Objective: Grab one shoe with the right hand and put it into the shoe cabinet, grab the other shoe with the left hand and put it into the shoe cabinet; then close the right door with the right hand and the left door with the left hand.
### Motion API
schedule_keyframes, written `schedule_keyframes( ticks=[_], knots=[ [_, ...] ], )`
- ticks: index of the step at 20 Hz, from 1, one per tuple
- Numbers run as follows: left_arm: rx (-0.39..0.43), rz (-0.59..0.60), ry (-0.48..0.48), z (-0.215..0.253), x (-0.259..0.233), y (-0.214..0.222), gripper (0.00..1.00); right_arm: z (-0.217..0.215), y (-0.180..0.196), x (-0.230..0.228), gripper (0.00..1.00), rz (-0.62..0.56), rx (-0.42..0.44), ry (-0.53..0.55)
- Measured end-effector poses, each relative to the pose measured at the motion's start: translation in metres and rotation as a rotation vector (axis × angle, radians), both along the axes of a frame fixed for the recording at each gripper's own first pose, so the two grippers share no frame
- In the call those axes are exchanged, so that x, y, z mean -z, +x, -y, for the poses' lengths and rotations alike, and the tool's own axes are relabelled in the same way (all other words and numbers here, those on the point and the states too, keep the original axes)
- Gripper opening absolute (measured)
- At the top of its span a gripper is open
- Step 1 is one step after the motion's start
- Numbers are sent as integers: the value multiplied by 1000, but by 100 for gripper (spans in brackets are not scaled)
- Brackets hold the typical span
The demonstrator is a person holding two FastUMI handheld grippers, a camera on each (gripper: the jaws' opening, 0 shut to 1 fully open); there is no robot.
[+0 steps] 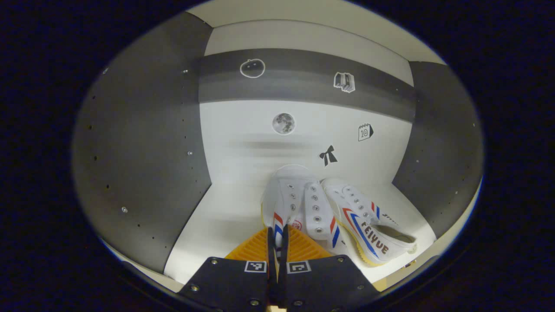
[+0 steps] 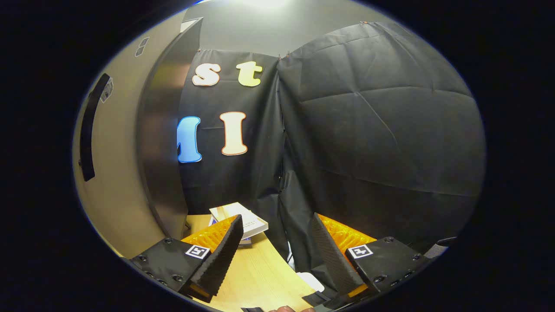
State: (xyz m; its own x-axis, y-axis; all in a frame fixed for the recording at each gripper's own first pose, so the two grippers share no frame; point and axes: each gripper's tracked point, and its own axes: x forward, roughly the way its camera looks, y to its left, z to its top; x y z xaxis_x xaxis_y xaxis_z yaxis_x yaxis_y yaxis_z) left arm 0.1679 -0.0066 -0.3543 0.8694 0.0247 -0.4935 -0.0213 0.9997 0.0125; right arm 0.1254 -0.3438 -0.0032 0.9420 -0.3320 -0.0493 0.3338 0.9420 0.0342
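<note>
Clamping the second shoe (image 1: 299, 208) toe-forward inside the shoe cabinet (image 1: 143, 173), the left gripper (image 1: 277, 242) sets it just left of the first shoe (image 1: 368, 229), while the right gripper (image 2: 275, 247) hangs unclenched beside the right door (image 2: 117, 173).

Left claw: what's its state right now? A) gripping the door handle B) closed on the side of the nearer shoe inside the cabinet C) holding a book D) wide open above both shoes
B: in the left gripper view the left claw has its fingers pinched together on the striped side of the nearer shoe, which sits on the cabinet shelf beside the other shoe.
</note>
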Motion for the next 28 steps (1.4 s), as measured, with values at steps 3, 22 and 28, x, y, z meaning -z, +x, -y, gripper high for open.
schedule_keyframes(
  ticks=[3, 22, 28],
  knots=[
    [-5, 79, 50, -1, -22, 2, 12, -12, 6, -8, 97, 10, -20, 13],
    [66, 526, 140, 31, -178, -324, 100, -78, -20, -121, 98, 131, -157, 73],
    [27, 522, 107, 14, -151, -402, 98, -105, -33, -145, 98, 171, -213, 61]
  ],
)
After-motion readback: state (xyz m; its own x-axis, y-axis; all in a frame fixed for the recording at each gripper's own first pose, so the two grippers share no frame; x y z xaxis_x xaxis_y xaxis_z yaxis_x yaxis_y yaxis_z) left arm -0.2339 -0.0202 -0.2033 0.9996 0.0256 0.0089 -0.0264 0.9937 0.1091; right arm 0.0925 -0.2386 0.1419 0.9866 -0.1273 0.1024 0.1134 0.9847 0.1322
